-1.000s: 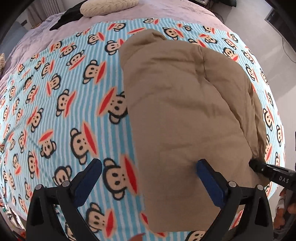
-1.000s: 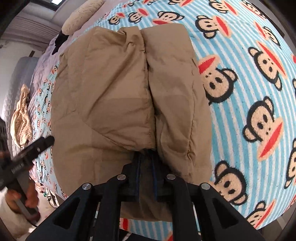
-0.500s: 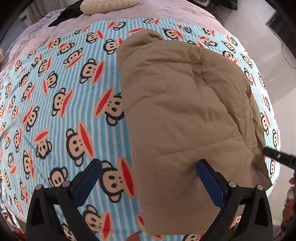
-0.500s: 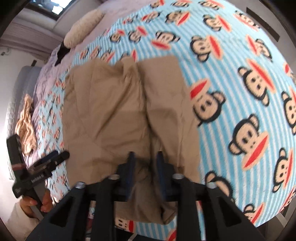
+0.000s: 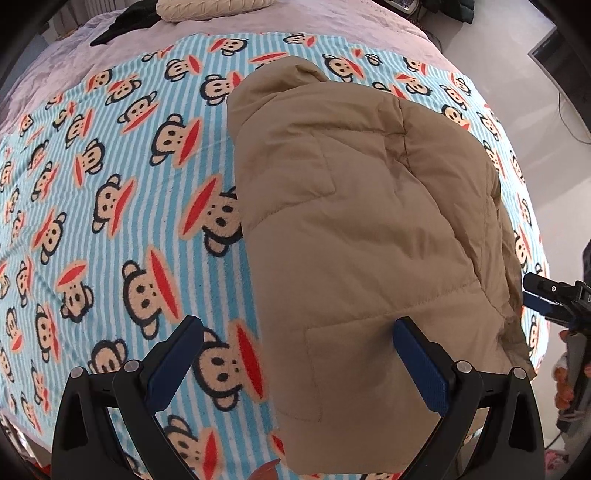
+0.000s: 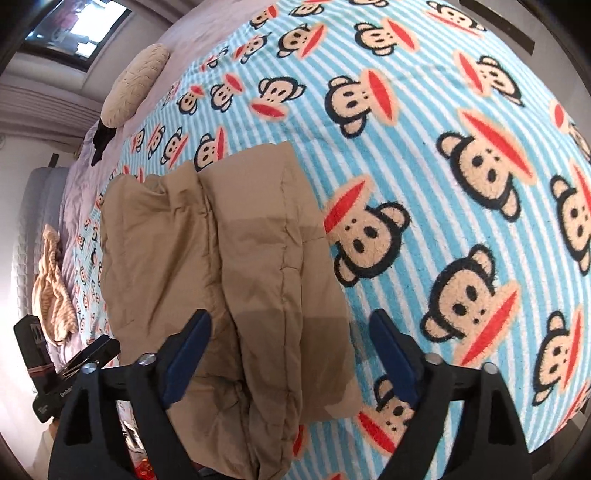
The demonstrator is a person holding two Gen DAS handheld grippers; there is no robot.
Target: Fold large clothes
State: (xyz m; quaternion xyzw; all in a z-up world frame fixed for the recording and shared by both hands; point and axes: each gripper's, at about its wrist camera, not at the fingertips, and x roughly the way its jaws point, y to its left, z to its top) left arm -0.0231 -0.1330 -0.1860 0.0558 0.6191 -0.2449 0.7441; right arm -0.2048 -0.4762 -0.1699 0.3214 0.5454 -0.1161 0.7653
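Observation:
A tan padded jacket point(image 5: 354, 236) lies folded lengthwise on a blue striped monkey-print blanket point(image 5: 110, 206); it also shows in the right wrist view point(image 6: 236, 266). My left gripper point(image 5: 299, 332) is open and empty, hovering above the jacket's near left edge. My right gripper point(image 6: 291, 332) is open and empty above the jacket's near end, with the fabric lying between and below its fingers. The right gripper's tip point(image 5: 546, 295) shows at the right edge of the left wrist view. The left gripper point(image 6: 74, 362) shows at the left in the right wrist view.
A cream knitted pillow point(image 5: 210, 7) and a dark garment point(image 5: 122, 26) lie at the far end of the bed. A striped beige cloth point(image 6: 51, 288) lies by the bed's left side. The floor point(image 5: 517, 44) shows beyond the bed's right edge.
My right gripper opened and let go of the jacket's near end, then drew back and up. The left gripper stayed open and rose slightly.

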